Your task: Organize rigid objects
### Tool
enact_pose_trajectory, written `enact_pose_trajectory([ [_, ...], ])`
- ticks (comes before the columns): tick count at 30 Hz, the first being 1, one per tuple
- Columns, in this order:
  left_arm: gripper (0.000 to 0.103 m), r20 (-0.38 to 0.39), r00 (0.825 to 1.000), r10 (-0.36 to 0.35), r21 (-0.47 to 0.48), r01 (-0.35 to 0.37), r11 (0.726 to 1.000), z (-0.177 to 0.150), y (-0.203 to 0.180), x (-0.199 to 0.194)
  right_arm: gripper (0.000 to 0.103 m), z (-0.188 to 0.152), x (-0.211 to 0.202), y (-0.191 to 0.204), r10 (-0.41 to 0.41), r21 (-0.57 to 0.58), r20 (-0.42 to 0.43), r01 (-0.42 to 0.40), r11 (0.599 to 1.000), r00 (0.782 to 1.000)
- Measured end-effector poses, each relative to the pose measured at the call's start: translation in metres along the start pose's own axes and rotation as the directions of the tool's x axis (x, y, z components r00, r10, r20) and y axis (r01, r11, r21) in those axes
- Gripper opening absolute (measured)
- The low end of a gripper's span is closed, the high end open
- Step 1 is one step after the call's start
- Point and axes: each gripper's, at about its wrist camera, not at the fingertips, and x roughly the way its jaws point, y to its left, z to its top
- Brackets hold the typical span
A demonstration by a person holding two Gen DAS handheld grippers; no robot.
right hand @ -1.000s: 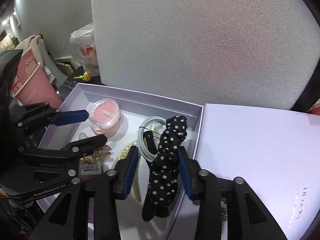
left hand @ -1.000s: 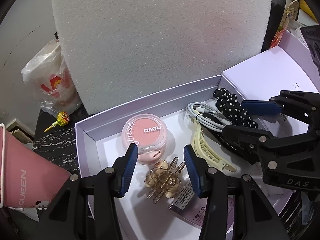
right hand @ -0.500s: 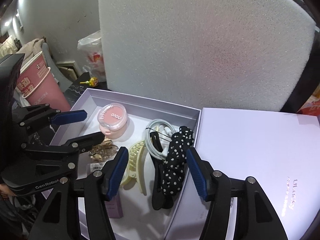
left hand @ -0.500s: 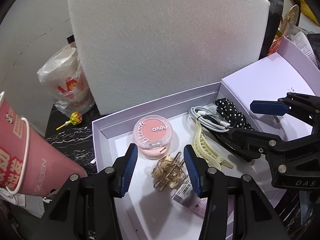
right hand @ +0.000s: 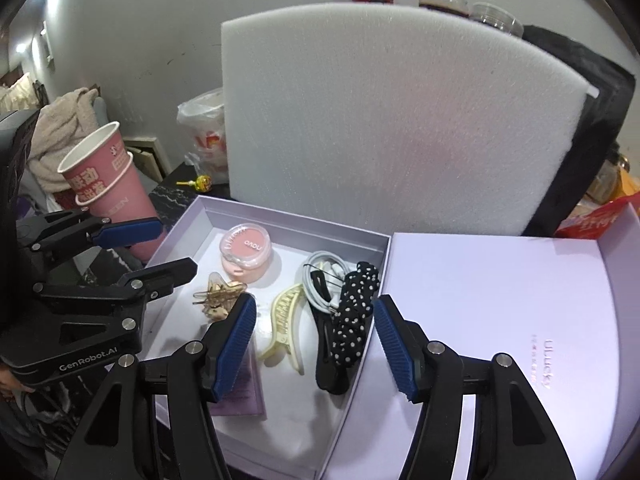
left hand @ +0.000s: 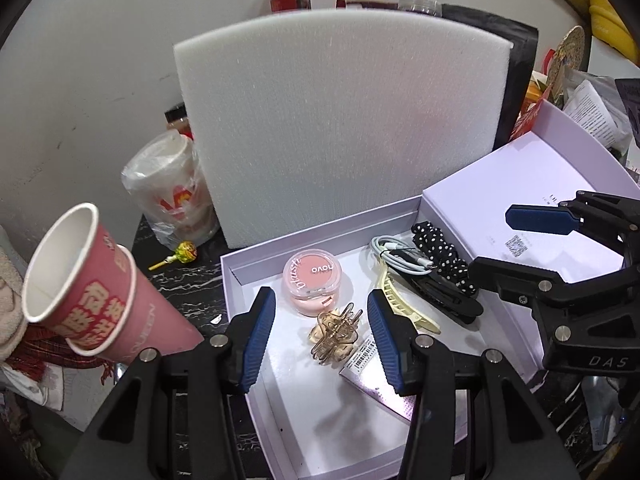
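Observation:
An open lilac box [left hand: 256,272] [right hand: 280,222] holds a pink round compact [left hand: 312,276] [right hand: 245,246], a gold claw clip [left hand: 335,332] [right hand: 219,295], a cream hair clip [left hand: 404,304] [right hand: 285,322], a coiled white cable [left hand: 394,254] [right hand: 320,276], a black polka-dot hair clip [left hand: 444,264] [right hand: 352,320] and a small purple card [left hand: 384,388] [right hand: 244,392]. My left gripper [left hand: 322,340] [right hand: 150,244] is open and empty above the claw clip. My right gripper [right hand: 314,344] [left hand: 516,240] is open and empty above the cream and polka-dot clips.
The box lid [right hand: 500,320] [left hand: 520,192] lies to the right of the box. A white foam board [left hand: 340,128] [right hand: 392,128] stands behind. Stacked pink paper cups [left hand: 80,288] [right hand: 108,176], a bagged cup [left hand: 168,192] and a lollipop [left hand: 182,254] are to the left.
Both grippers have drawn back and up from the box. The right gripper has opened wider off the polka-dot clip. All items stay in the box.

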Motion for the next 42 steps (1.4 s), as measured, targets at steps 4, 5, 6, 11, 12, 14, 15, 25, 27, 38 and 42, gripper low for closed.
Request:
enact_pose_trajectory([
  [4, 0.047, 0.028, 0.999, 0.016, 0.012, -0.017, 1.0, 0.0, -0.002, -0.016, 0.065, -0.002, -0.022, 0.003, -0.005, -0.001, 0.034, 0.005, 1.0, 0.999],
  [5, 0.047, 0.033, 0.999, 0.018, 0.013, -0.018, 1.0, 0.001, -0.003, -0.021, 0.065, -0.001, -0.025, 0.004, -0.007, -0.002, 0.039, 0.007, 1.0, 0.999],
  [6, 0.047, 0.036, 0.999, 0.023, 0.016, -0.023, 1.0, 0.0, -0.005, -0.026, 0.066, -0.001, -0.029, 0.005, -0.011, -0.003, 0.047, 0.011, 1.0, 0.999],
  [11, 0.083, 0.067, 0.997, 0.038, 0.001, -0.038, 0.999, -0.005, -0.005, -0.045, 0.074, -0.005, -0.051, 0.008, -0.029, 0.002, 0.075, 0.029, 1.0, 0.997],
  [12, 0.083, 0.077, 0.996, 0.04, -0.002, -0.04, 0.999, -0.006, -0.005, -0.05, 0.075, -0.007, -0.056, 0.009, -0.035, 0.004, 0.078, 0.034, 0.999, 0.996],
  [14, 0.083, 0.084, 0.995, 0.05, -0.005, -0.05, 0.999, -0.009, -0.006, -0.056, 0.079, -0.009, -0.062, 0.01, -0.04, 0.007, 0.086, 0.04, 0.999, 0.995],
  [15, 0.083, 0.085, 0.995, 0.054, -0.007, -0.054, 0.999, -0.011, -0.006, -0.06, 0.079, -0.01, -0.066, 0.011, -0.043, 0.006, 0.094, 0.042, 0.999, 0.995],
  [25, 0.085, 0.117, 0.991, 0.068, -0.029, -0.065, 0.997, -0.028, -0.008, -0.095, 0.089, -0.027, -0.105, 0.023, -0.075, 0.005, 0.148, 0.075, 0.997, 0.986],
  [27, 0.093, 0.129, 0.989, 0.067, -0.034, -0.063, 0.997, -0.032, -0.008, -0.103, 0.091, -0.031, -0.112, 0.024, -0.083, 0.01, 0.157, 0.082, 0.997, 0.984],
  [38, 0.1, 0.177, 0.978, 0.109, -0.041, -0.104, 0.994, -0.056, -0.021, -0.14, 0.103, -0.06, -0.153, 0.037, -0.148, 0.032, 0.236, 0.144, 0.989, 0.961],
  [42, 0.1, 0.184, 0.977, 0.107, -0.047, -0.1, 0.994, -0.067, -0.026, -0.15, 0.103, -0.07, -0.165, 0.044, -0.171, 0.042, 0.26, 0.166, 0.985, 0.95],
])
